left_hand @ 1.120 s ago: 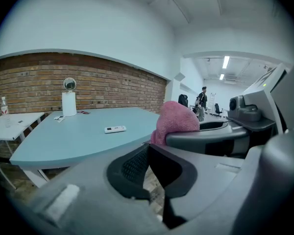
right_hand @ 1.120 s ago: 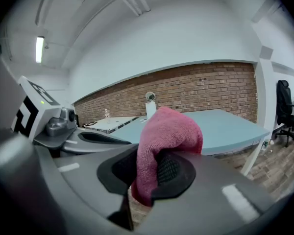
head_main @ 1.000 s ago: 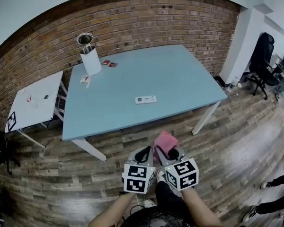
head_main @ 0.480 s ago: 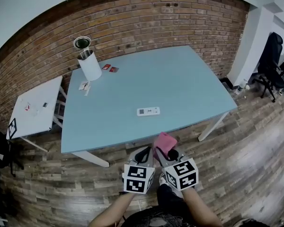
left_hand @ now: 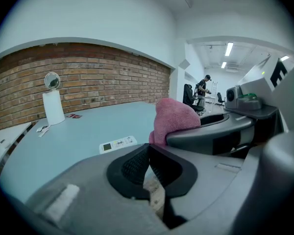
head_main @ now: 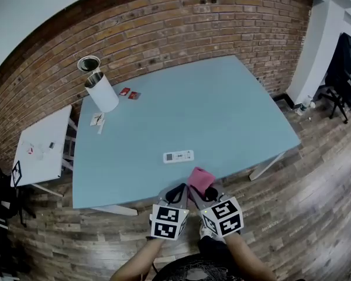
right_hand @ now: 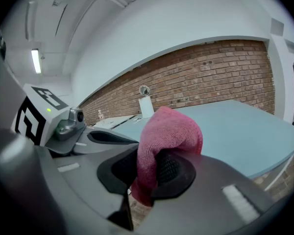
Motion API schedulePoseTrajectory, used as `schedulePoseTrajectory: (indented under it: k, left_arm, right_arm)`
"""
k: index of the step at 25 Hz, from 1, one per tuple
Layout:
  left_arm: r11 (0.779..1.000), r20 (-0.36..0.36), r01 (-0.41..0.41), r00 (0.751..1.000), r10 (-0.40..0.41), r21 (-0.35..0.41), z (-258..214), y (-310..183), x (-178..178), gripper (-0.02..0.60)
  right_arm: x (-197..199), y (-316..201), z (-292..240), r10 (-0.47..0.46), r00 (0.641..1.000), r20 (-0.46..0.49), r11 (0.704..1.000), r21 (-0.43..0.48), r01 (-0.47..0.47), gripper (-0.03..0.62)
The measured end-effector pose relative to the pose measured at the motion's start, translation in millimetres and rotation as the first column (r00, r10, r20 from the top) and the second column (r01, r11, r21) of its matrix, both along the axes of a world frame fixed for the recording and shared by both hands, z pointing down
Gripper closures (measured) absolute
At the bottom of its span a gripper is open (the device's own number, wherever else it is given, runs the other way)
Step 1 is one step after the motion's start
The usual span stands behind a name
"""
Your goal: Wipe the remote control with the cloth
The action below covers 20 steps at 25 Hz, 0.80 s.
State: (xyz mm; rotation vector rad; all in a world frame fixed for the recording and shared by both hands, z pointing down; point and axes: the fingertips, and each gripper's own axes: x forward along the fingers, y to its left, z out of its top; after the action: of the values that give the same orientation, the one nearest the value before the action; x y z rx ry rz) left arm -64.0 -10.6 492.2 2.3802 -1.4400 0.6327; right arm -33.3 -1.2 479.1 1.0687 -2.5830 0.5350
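Note:
A white remote control [head_main: 178, 156] [left_hand: 117, 143] lies flat on the light blue table [head_main: 222, 116], near its front edge. My right gripper [head_main: 202, 187] [right_hand: 149, 173] is shut on a folded pink cloth [head_main: 200, 179] [right_hand: 167, 136] [left_hand: 174, 120], which sticks up from its jaws. My left gripper [head_main: 178, 191] [left_hand: 147, 163] is right beside it, shut with nothing between its jaws. Both grippers hover at the table's front edge, just short of the remote.
A white cylinder with a round top [head_main: 99, 86] stands at the table's back left, with small red items [head_main: 128, 93] and paper [head_main: 97, 120] near it. A small white side table [head_main: 41, 148] is to the left. A brick wall backs the scene; an office chair [head_main: 345, 63] stands far right.
Both grippers have moved forward together toward the table's front edge, with the cloth still held. The remote now appears closer to them.

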Motion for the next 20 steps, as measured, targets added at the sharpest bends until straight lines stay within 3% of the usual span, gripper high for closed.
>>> schedulePoseTrajectory:
  k: [4, 6, 9, 14, 20]
  left_arm:
    - [0.999, 0.049, -0.032, 0.998, 0.033, -0.016, 10, -27, 2, 0.58]
    - [0.998, 0.074, -0.063, 0.995, 0.065, -0.025, 15, -37, 1, 0.535]
    - [0.99, 0.155, -0.139, 0.978, 0.142, -0.032, 27, -50, 0, 0.524]
    - [0.967, 0.292, -0.238, 0.922, 0.253, -0.086, 47, -71, -10, 0.471]
    - [0.92, 0.4, -0.357, 0.829, 0.392, -0.163, 64, -93, -22, 0.405]
  right_arm:
    - [5, -23, 3, -0.022, 1.0, 0.012, 1.0, -0.015, 0.022, 0.533]
    - [7, -31, 3, -0.03, 0.999, 0.017, 0.999, -0.019, 0.03, 0.533]
    - [10, -41, 7, -0.037, 0.999, 0.024, 0.999, -0.029, 0.038, 0.533]
    - [15, -57, 12, -0.04, 0.999, 0.036, 0.998, -0.044, 0.041, 0.533]
    - [14, -70, 16, -0.053, 0.998, 0.032, 0.997, -0.055, 0.054, 0.533]
